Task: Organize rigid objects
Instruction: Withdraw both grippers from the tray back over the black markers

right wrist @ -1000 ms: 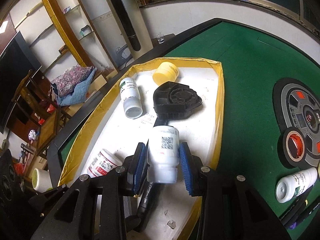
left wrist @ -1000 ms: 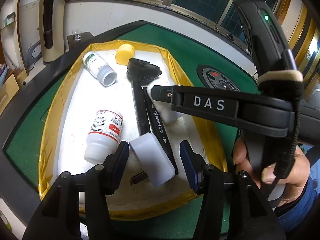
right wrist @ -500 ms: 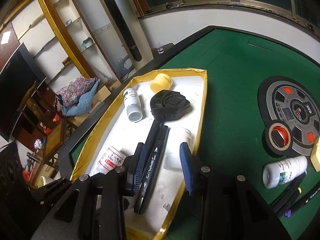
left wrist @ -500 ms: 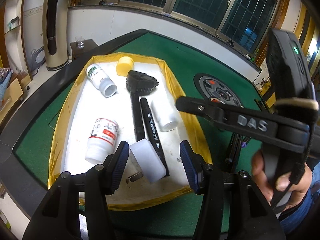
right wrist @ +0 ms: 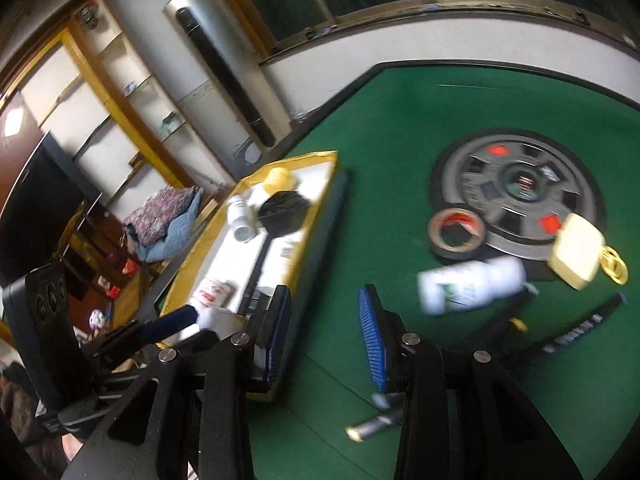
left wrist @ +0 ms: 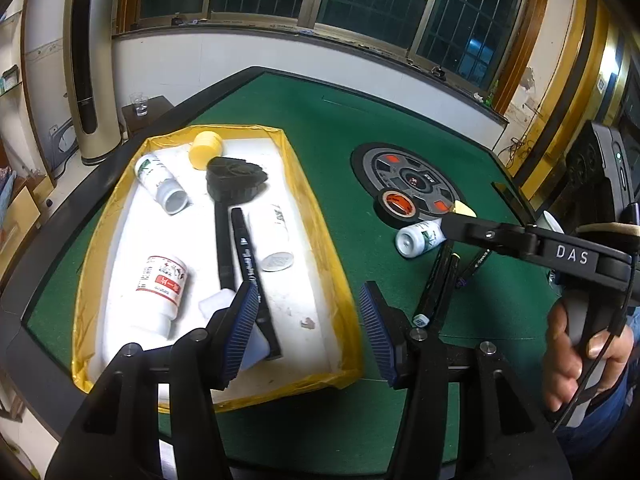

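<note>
On the green table point(left wrist: 360, 128), at 9 o'clock of the round grey centre panel point(left wrist: 412, 184), sits the yellow-rimmed tray point(left wrist: 312, 216). Tray contents: red-label bottle point(left wrist: 160, 288), green-label bottle point(left wrist: 160, 180), plain white bottle point(left wrist: 274, 236), yellow cap point(left wrist: 205, 148), black brush point(left wrist: 232, 184), black marker point(left wrist: 252, 272). Left gripper point(left wrist: 306, 332) hovers over the tray's 6 o'clock edge, jaws apart, empty. Right gripper point(right wrist: 324, 336) is over bare felt, jaws apart, empty; white bottle point(right wrist: 468, 286) lies at its 1 o'clock, beside the tape roll point(right wrist: 456, 234).
</note>
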Motion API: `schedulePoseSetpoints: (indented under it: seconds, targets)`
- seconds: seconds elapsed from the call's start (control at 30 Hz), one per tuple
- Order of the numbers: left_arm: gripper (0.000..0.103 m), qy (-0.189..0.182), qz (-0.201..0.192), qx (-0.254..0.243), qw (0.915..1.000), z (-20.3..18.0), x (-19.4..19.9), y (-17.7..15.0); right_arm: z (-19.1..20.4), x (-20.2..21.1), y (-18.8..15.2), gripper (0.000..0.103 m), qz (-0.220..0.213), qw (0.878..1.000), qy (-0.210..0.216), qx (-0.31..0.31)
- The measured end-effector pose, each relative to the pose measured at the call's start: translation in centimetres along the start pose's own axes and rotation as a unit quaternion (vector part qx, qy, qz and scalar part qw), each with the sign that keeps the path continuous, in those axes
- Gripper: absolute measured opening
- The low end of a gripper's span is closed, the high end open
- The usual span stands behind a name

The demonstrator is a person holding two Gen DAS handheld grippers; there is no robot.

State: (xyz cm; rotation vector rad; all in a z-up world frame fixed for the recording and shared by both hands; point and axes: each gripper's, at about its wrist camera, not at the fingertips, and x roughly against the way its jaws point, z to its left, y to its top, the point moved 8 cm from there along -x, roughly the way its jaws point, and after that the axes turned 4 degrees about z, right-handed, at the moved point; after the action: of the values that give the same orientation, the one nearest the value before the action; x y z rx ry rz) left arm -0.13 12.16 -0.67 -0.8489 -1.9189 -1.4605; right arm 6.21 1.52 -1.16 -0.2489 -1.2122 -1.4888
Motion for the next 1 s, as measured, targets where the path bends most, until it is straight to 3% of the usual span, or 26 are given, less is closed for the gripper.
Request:
schedulePoseSetpoints:
  seconds: [0.2,0.27,0.4,0.47,0.63,0.9,1.0]
  targets:
    - [0.052,-0.02,0.007,-0.043,0.9989,-3.4,-0.1,-0.4,-5.2,3.2,-0.9,0.032,-0.016,0.999,-0.016,-0.031]
    - [0.052,-0.043,0.015,-0.066,0.9968,-5.6,-0.4,-0.8,-7.7,4.4,-1.6,0.032,-0.023,0.998,-0.028,-0.053]
    - [0.052,-0.096,0.053,-0.098,0.9891,-10.1,-3.1,-2.0,-12.1,6.2,-2.8,0.032,-0.027,0.994,-0.036,-0.103]
    - [0.051,-0.093,0.068,-0.115,0.9866,-11.7,-4.9,-2.1,-13.8,6.7,-3.4,0.032,-0.029,0.991,-0.032,-0.128]
    - [0.051,-0.082,0.099,-0.131,0.983,-13.3,-8.6,-1.4,-15.0,7.2,-3.6,0.032,-0.029,0.988,-0.015,-0.153]
    - [0.051,-0.068,0.11,-0.102,0.9864,-12.6,-12.6,0.8,-15.1,7.3,-3.7,0.032,-0.024,0.988,0.0,-0.155]
    - [0.05,-0.082,0.108,-0.106,0.9851,-12.8,-12.4,0.7,-15.0,7.5,-3.7,0.032,-0.026,0.988,0.0,-0.154]
